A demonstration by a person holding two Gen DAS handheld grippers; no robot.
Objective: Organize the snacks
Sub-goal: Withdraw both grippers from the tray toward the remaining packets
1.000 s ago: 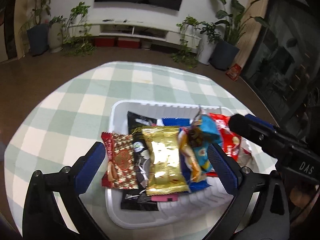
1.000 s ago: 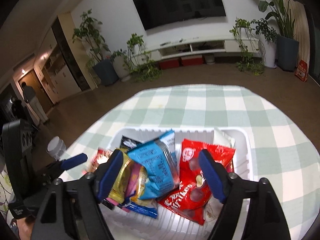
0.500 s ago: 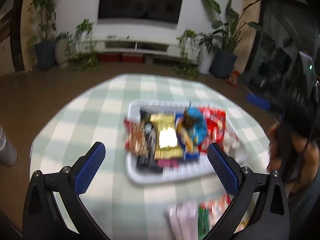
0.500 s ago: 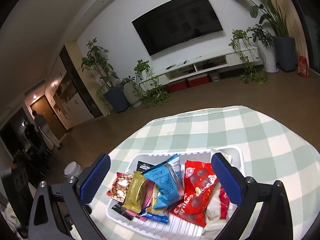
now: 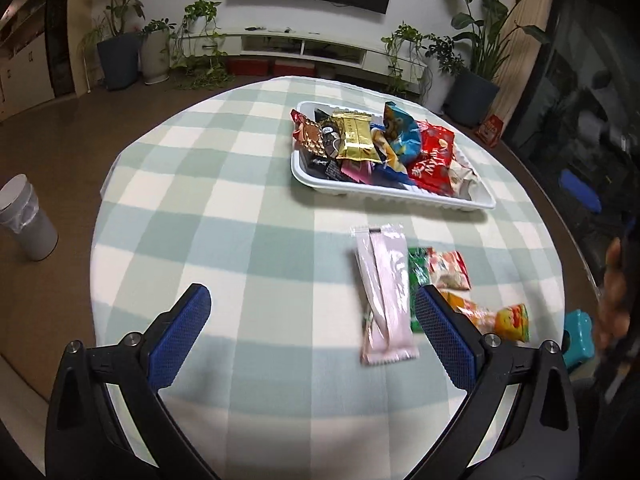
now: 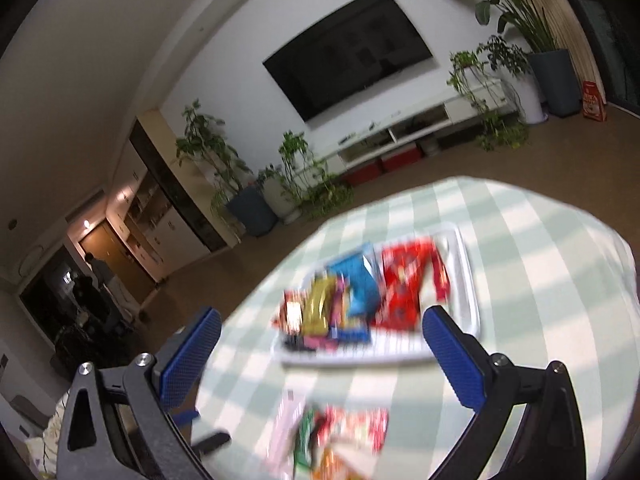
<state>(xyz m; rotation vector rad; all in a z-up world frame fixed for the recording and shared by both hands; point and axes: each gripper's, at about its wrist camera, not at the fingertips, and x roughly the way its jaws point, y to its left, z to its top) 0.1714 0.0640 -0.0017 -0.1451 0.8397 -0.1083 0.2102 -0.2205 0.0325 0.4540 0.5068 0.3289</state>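
Both sets of fingers spread wide, holding nothing: left gripper (image 5: 312, 330), right gripper (image 6: 320, 350). White tray (image 5: 394, 194) packed with snacks; pink packet (image 5: 386, 292) loose on desk (image 5: 240, 208).

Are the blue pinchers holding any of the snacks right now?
No, nothing is held. The left gripper and right gripper are both wide open, with only air between their fingers. The pink packet lies loose on the table.

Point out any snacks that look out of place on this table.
Several packets lie loose on the tablecloth outside the white tray: a long pale pink packet, a green-and-red one and an orange-yellow one. The rest are heaped in the tray, a red-brown packet overhanging its rim. Both grippers are open and empty.
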